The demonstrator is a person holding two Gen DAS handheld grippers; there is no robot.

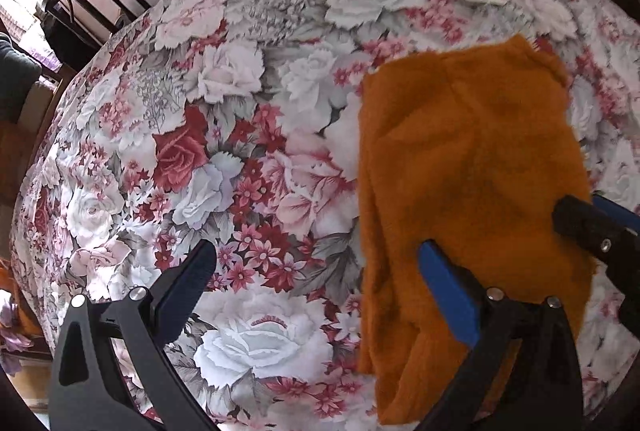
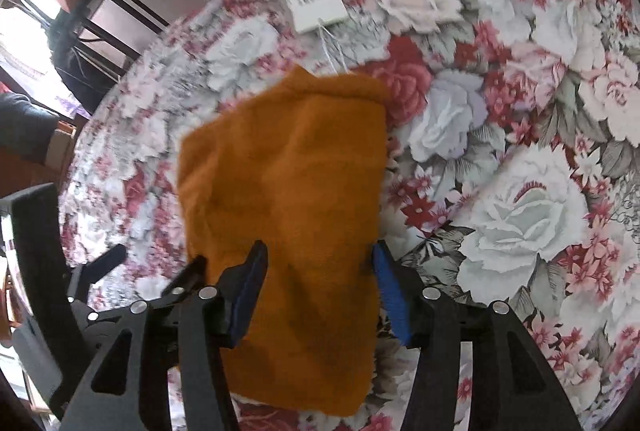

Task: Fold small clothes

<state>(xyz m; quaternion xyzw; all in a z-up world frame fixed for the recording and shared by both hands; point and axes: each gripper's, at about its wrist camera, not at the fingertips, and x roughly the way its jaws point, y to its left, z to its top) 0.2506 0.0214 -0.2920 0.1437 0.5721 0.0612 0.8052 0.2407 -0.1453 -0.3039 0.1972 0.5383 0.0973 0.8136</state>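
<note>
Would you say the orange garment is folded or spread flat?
Folded: the orange garment lies doubled into a compact rectangle on the floral cloth.

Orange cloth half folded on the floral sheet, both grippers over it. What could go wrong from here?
1. The right gripper is open and straddles the orange cloth; closing here may bunch several layers.
2. The left gripper is wide open, with only one finger over the cloth, so it may pinch the floral sheet.
3. The white tag on its thread could snag or end up folded inside.

Fuzzy orange garment [image 2: 288, 167], folded, flat on floral cloth [image 2: 520, 135]
</note>
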